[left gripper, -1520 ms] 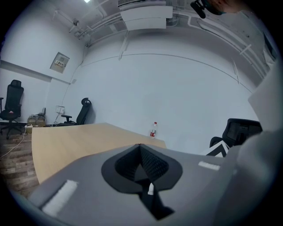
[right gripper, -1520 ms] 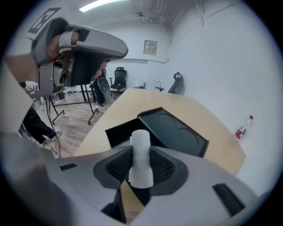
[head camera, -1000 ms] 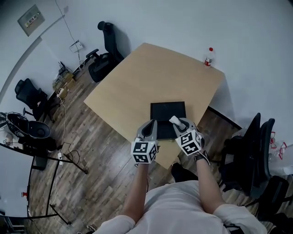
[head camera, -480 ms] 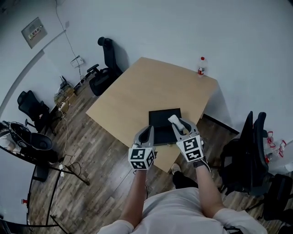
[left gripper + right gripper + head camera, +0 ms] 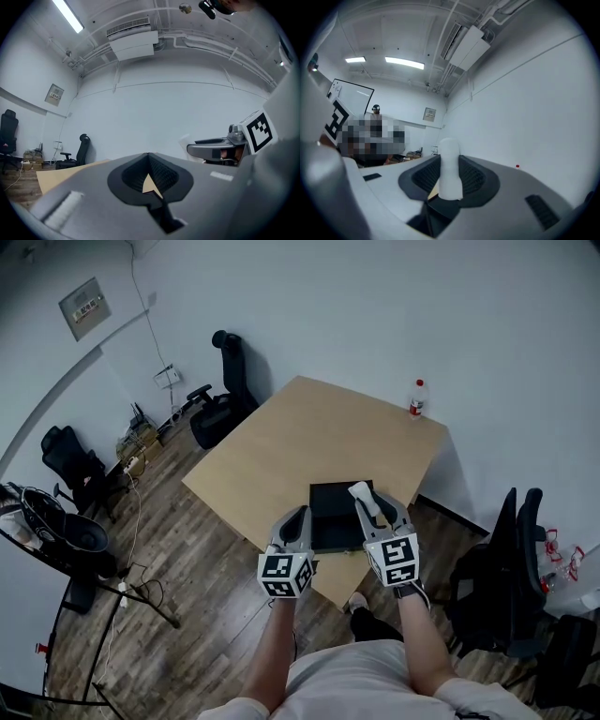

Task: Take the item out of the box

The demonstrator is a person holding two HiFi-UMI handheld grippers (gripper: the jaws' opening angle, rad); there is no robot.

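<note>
A flat black box [image 5: 339, 502] lies near the front edge of the wooden table [image 5: 300, 437]. My right gripper [image 5: 371, 500] hovers over the box's right front part, shut on a small white cylindrical item [image 5: 362, 492] that sticks up between the jaws. The right gripper view shows the white item [image 5: 450, 173] pinched upright between the ribbed pads. My left gripper [image 5: 298, 517] is held at the box's left front corner, shut with nothing in it; its jaws [image 5: 149, 177] meet with only a sliver of table showing through.
A bottle with a red cap [image 5: 415, 398] stands at the table's far right corner. Black office chairs [image 5: 223, 390] stand beyond the far left of the table, and more chairs [image 5: 511, 559] are at the right. Cables and stands [image 5: 141, 568] lie on the wooden floor at left.
The head camera has shifted, so the table sits slightly differently in view. Both grippers stay over the box's near edge, and the right one still holds the white item.
</note>
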